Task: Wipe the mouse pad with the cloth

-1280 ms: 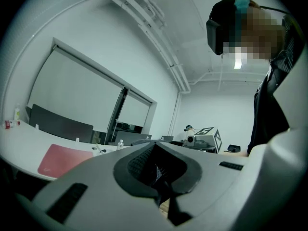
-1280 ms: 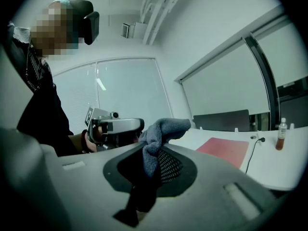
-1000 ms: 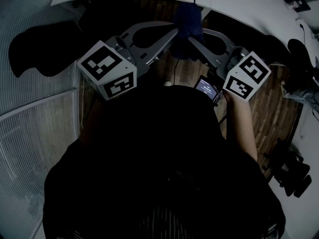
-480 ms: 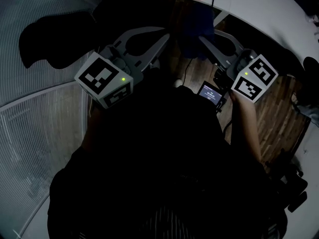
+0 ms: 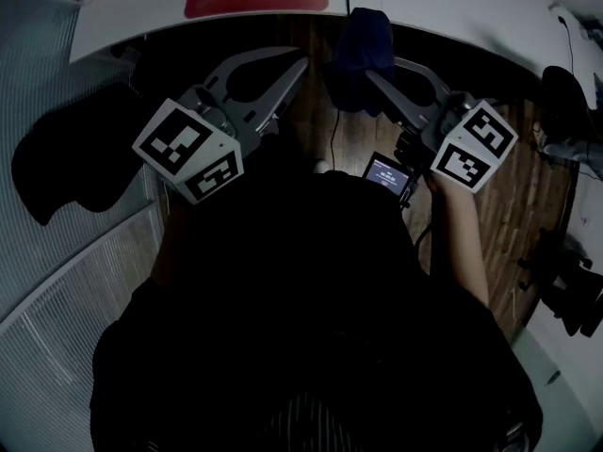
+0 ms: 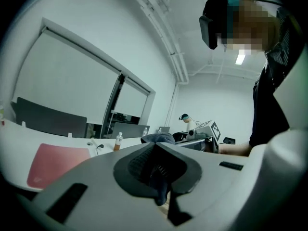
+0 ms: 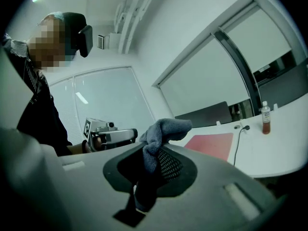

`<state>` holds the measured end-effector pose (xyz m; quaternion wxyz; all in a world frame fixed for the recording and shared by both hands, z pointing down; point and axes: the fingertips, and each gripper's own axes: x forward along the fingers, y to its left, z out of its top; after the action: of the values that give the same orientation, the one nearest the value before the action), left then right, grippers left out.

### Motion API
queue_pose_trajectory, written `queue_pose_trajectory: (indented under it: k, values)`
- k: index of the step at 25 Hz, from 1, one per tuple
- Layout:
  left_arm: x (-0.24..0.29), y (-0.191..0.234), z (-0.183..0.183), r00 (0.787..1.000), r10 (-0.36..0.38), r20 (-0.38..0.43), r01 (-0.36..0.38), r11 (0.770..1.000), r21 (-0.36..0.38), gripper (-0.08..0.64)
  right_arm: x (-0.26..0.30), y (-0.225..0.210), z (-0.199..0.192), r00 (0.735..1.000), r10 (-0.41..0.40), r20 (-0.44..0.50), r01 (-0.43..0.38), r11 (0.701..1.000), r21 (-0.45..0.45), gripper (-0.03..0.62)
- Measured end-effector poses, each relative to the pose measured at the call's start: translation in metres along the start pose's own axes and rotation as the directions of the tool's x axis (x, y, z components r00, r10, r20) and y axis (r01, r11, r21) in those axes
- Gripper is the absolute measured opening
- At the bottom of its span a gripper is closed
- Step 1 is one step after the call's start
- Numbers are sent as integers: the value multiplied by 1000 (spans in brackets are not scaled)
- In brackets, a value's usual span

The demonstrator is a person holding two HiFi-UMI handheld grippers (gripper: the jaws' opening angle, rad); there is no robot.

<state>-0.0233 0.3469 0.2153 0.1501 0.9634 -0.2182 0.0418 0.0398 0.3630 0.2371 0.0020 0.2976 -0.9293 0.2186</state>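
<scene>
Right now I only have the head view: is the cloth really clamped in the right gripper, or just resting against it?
Observer: Clamped. In the right gripper view the right gripper has its jaws shut on the cloth. A bunch sticks out past the tips and a tail hangs below.
Operator: Anything near the mouse pad that I can't see?
Observer: Yes, a bottle stands upright on the table. It is off to one side of the mouse pad and not touching it.
</scene>
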Motion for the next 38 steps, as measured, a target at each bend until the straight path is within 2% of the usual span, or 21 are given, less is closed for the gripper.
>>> queue_pose_trajectory:
  k: [4,8,12,19,24,28,31,35,38]
  values:
    - [24,18,30,993,-115,-23,116,993,19,6,3,-22,33,992,-127,6,127,992,-13,43]
    - [50,51,44,975,-220,-42,221,975,19,6,22,-54,53,977,-214,16,214,977,13,43]
    - [71,102,42,964,-260,-63,261,965,15,6,53,-88,66,965,-263,18,263,965,13,43]
    - [72,152,56,957,-285,-52,285,958,2,6,99,-110,88,966,-259,30,258,966,28,43]
    - [63,204,57,961,-269,-60,269,963,-17,6,146,-128,94,973,-231,-8,231,972,28,43]
    - [51,239,44,965,-256,-61,253,966,-43,6,186,-131,93,981,-187,-46,188,982,17,43]
    - [47,263,41,975,-221,-31,218,973,-80,6,204,-133,95,982,-179,-65,179,984,1,43]
    - [43,276,37,977,-214,1,213,972,-101,6,221,-139,97,985,-154,-78,156,987,20,43]
    - [48,271,30,975,-219,-41,214,972,-91,6,225,-139,109,988,-128,-81,127,992,-14,43]
